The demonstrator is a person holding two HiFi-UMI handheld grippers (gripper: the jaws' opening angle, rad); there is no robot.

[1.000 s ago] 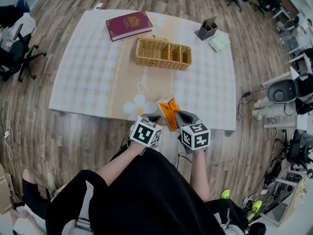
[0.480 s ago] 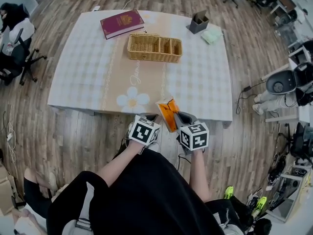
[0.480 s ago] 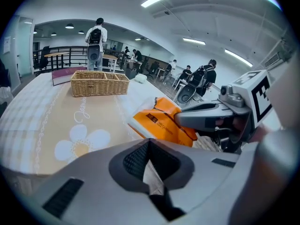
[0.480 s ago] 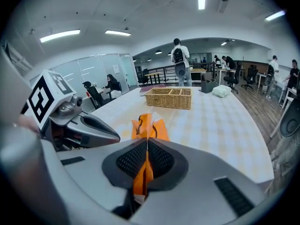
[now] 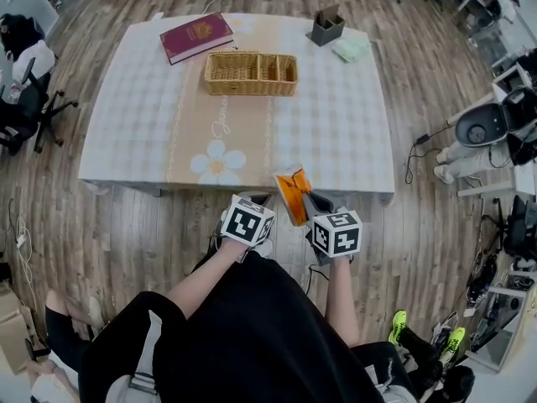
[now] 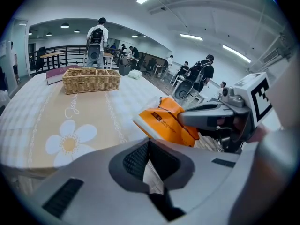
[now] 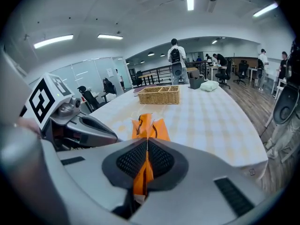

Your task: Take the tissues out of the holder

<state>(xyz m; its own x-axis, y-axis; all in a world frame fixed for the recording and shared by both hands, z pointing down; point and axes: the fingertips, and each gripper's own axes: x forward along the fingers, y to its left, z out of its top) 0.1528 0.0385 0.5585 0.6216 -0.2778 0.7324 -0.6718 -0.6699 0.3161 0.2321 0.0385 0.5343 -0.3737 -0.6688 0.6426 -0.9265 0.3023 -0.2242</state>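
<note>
My right gripper (image 5: pixel 307 200) (image 7: pixel 147 142) is shut on an orange tissue pack (image 5: pixel 291 195) (image 7: pixel 149 128), held upright just off the table's front edge (image 5: pixel 252 188). The pack also shows in the left gripper view (image 6: pixel 166 123), to the right of my left gripper (image 5: pixel 257 198) (image 6: pixel 148 142). That gripper's pads meet at the tip, and I see nothing held in them. A dark grey holder (image 5: pixel 327 28) (image 7: pixel 196 82) stands at the far right of the table. A pale green tissue pack (image 5: pixel 350 49) (image 7: pixel 209 86) lies beside it.
A wicker basket (image 5: pixel 251 73) with compartments sits at the table's far middle, with a dark red book (image 5: pixel 197 37) behind it to the left. Office chairs (image 5: pixel 25 99) stand on the left, and a cable and equipment (image 5: pixel 491 137) on the right.
In the head view the table has slid up and away. Both grippers keep their pose with the orange pack, which has gone from over the table to just off its front edge.
</note>
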